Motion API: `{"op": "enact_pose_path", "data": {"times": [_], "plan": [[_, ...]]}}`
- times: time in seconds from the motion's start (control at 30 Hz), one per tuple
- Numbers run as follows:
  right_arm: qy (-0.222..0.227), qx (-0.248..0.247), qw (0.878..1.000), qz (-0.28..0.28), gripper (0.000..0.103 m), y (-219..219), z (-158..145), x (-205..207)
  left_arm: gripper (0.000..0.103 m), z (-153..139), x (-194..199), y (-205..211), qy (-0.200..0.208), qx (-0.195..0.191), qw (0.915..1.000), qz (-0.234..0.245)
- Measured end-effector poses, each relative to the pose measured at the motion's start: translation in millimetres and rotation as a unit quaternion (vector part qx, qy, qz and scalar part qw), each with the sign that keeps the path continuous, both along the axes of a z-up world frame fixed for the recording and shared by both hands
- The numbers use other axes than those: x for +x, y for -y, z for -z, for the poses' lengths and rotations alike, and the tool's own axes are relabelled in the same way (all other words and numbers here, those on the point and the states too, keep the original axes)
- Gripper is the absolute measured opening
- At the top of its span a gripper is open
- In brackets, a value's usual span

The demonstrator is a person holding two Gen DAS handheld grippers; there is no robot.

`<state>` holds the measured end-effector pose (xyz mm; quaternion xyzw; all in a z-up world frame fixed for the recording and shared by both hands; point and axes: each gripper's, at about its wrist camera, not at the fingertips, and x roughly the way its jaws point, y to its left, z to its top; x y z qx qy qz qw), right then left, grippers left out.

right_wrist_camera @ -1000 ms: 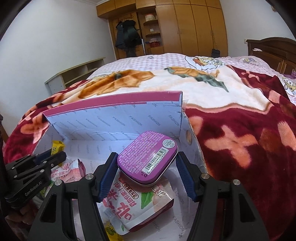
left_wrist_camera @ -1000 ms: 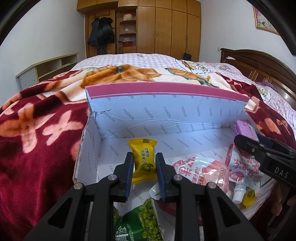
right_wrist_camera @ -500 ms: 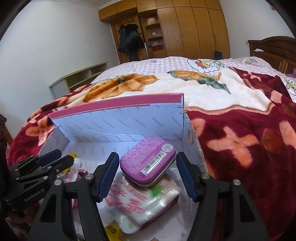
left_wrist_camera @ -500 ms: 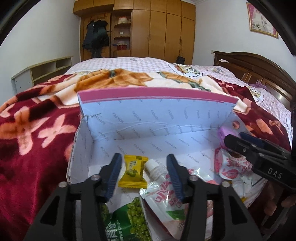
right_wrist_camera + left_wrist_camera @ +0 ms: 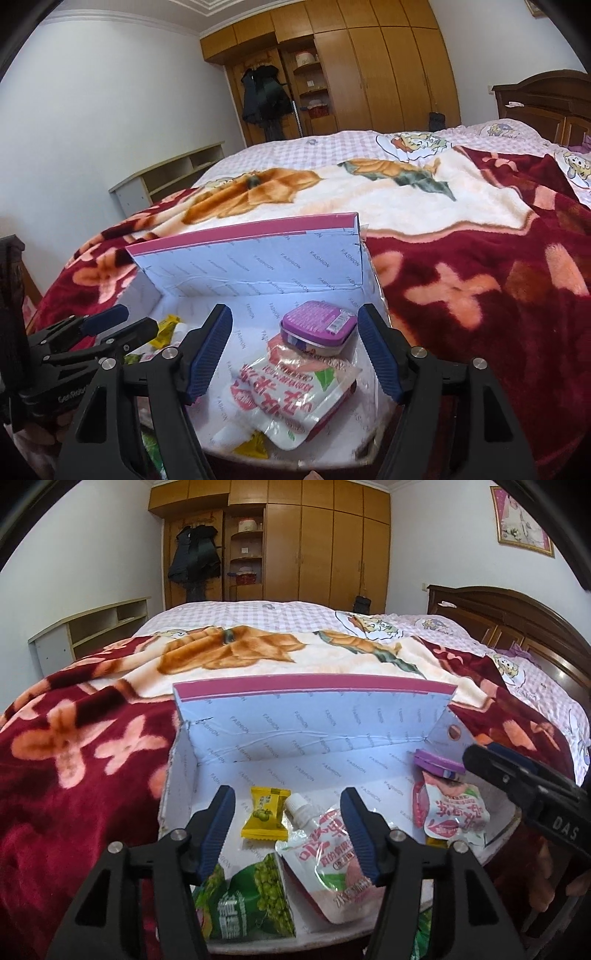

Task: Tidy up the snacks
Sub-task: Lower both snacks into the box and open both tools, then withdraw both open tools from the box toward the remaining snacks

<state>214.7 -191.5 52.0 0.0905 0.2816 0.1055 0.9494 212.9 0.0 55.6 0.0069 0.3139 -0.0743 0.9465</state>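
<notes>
**Both snacks released into the box; grippers drawn back**

Since 1 second ago, the yellow candy [image 5: 264,814] has been let go by the left gripper [image 5: 288,834] and the purple tin [image 5: 318,325] by the right gripper [image 5: 295,354], and both tools have been pulled back and slightly up from the box [image 5: 314,720]. The left jaws, pressed on the candy before, are now spread with nothing pinched. The right jaws are opening at this moment, and the tin is seen ahead of them, untouched by either pad.

The candy is laid flat on the box floor just ahead of the left gripper, between its fingers as viewed. A spouted jelly pouch [image 5: 328,860] is lying beside it under the right finger, and a green pea packet [image 5: 247,897] is found nearer, beneath the left finger. The tin is rested on a second jelly pouch [image 5: 295,391], ahead of the right gripper and toward its right finger, close to the box's side wall.

At least 5 snacks are judged to be placed in the box already. What is left cannot be told fully: a green wrapper [image 5: 151,454] is glimpsed below the right gripper's left finger, near the box's front edge, and it may be waiting outside. No tidy arrangement is apparent inside, so sorting may be pending.
</notes>
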Motion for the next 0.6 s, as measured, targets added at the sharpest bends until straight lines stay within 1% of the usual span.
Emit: {"op": "enact_pose_path", "data": {"times": [0.27,0.6], "plan": [[0.003,0.029,0.999,0.015,0.072,8,-3,-30,0.063,-8,-19,-11,-0.001,-0.010,0.9997,-0.020],[0.001,0.037,0.999,0.001,0.072,3,-5,-60,0.063,-14,-52,-15,-0.006,-0.020,0.9996,-0.019]]}}
